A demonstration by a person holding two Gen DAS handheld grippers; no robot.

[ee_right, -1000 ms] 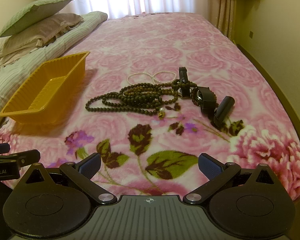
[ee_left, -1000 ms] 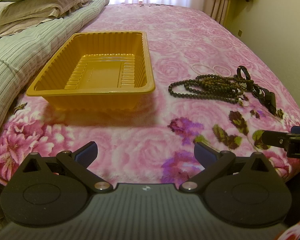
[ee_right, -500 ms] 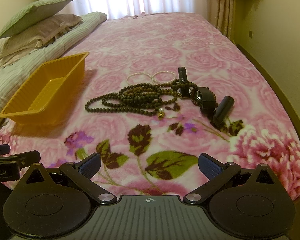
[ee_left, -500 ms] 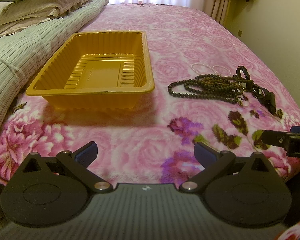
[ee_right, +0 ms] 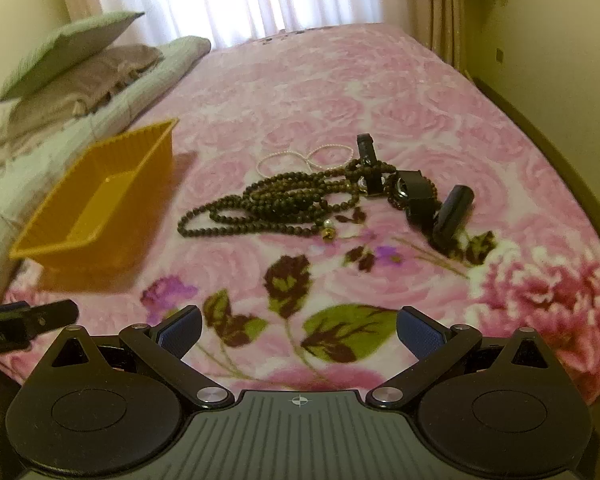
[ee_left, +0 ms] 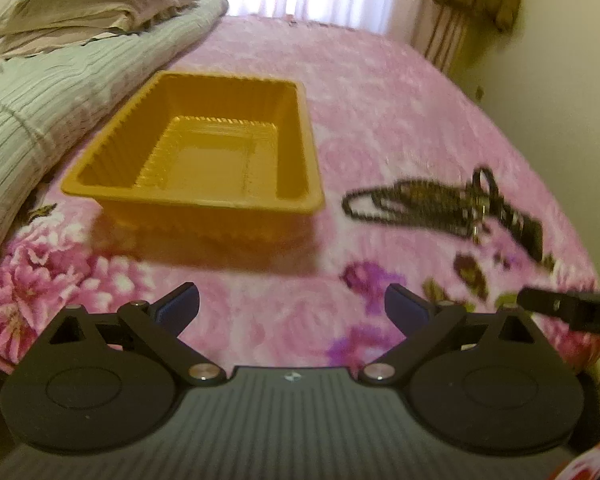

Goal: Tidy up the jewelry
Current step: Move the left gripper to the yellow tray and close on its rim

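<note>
The jewelry lies in a tangle on the bed (ee_right: 380, 92): a dark bead strand (ee_right: 276, 208), a pale pearl string (ee_right: 300, 156) at its 12 o'clock, and a black watch (ee_right: 416, 196) at its 3 o'clock. From the right gripper (ee_right: 299, 330) the strand is seen at 12 o'clock, long axis running 9 to 3; this gripper is judged nearer. Its fingers are spread, nothing held. The left gripper (ee_left: 292, 306) is likewise released. The orange tray (ee_left: 204, 200), at its 11 o'clock, is seen empty.
</note>
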